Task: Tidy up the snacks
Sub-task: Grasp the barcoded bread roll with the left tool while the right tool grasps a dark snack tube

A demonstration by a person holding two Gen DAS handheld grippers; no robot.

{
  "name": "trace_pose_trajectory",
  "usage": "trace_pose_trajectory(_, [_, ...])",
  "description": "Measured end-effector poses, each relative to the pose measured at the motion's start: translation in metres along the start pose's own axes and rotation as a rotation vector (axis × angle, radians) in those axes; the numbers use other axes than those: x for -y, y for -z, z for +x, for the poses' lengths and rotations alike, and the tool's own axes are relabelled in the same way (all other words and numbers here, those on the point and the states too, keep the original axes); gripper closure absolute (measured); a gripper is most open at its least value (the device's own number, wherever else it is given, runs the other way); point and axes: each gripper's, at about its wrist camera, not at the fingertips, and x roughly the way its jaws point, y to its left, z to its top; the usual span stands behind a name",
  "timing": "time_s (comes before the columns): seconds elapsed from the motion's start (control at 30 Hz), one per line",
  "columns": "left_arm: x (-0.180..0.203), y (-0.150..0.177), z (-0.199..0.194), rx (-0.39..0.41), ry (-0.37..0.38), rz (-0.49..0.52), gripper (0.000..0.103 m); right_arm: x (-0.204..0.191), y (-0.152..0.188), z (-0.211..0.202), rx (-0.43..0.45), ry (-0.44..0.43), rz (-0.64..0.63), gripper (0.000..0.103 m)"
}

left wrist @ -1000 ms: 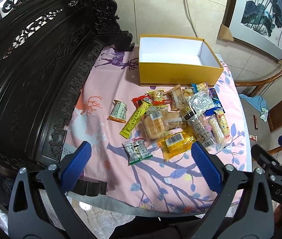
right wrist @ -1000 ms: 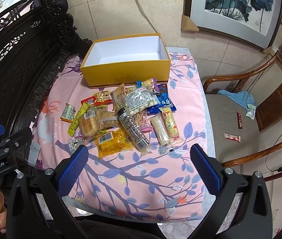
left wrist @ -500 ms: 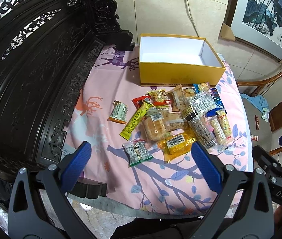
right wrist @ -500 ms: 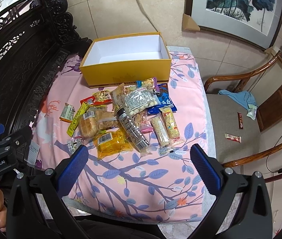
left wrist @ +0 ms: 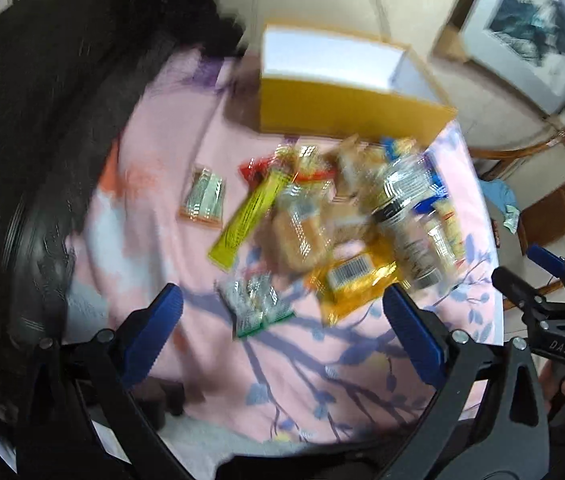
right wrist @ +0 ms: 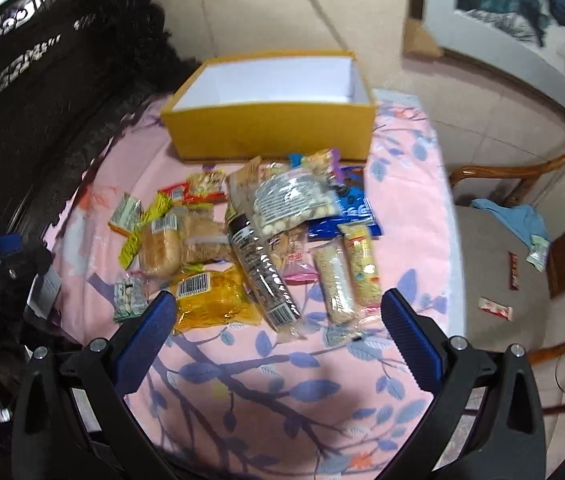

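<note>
1. Across the pink floral cloth (right wrist: pixel 402 216) on the counter, a heap of snacks (right wrist: pixel 250 236) lies just in front of the yellow box (right wrist: pixel 270 128), which stands open and bare inside.
2. Left tongs (left wrist: pixel 282 320) hover spread wide, nothing between the blue pads; the small green-edged packet (left wrist: pixel 256 306) sits just ahead of them. That view is smeared, so finer detail is lost.
3. Right tongs (right wrist: pixel 278 324) gape too, empty, poised above the yellow barcode pouch (right wrist: pixel 210 300) and the long clear nut sleeve (right wrist: pixel 262 264).
4. Handling call: these look light, crinkly and slippery. The bun (right wrist: pixel 160 250) and the two puffed bars (right wrist: pixel 352 276) would likely crush, so a gentle pinch across the sealed end or the narrow middle seems wisest.
5. Packets overlap at the centre, so lifting one may drag a neighbour. The lone orange-edged packet (right wrist: pixel 124 214) on the left lies apart and looks the easiest pick.
6. Room check: bare cloth near the tongs gives open approach. The carved dark furniture (right wrist: pixel 22 92) crowds the left edge, the cloth drops off on the right beside a chair (right wrist: pixel 494 264), and the box wall needs clearing on the way in.
</note>
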Motion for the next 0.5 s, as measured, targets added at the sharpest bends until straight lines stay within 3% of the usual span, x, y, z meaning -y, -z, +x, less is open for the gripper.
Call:
trace_pose_trajectory(0.1, [-0.013,0.003,0.014,0.013,-0.021,-0.057,0.002,-0.001,-0.007,0.031,-0.032,-0.029,-0.039,0.004])
trace_pose_trajectory(0.27, [-0.015,-0.004,0.034,0.086,-0.134,0.007,0.002,-0.005,-0.016,0.083,-0.117,-0.043,-0.098,0.015])
trace_pose_trajectory(0.3, [-0.014,-0.006,0.039,0.079,-0.151,0.018,0.002,-0.004,-0.017,0.093,-0.142,-0.042,-0.104,0.02])
trace_pose_trajectory(0.5, [-0.012,-0.008,0.065,0.028,-0.17,0.07,0.002,-0.005,-0.023,0.133,-0.22,-0.083,-0.114,0.031])
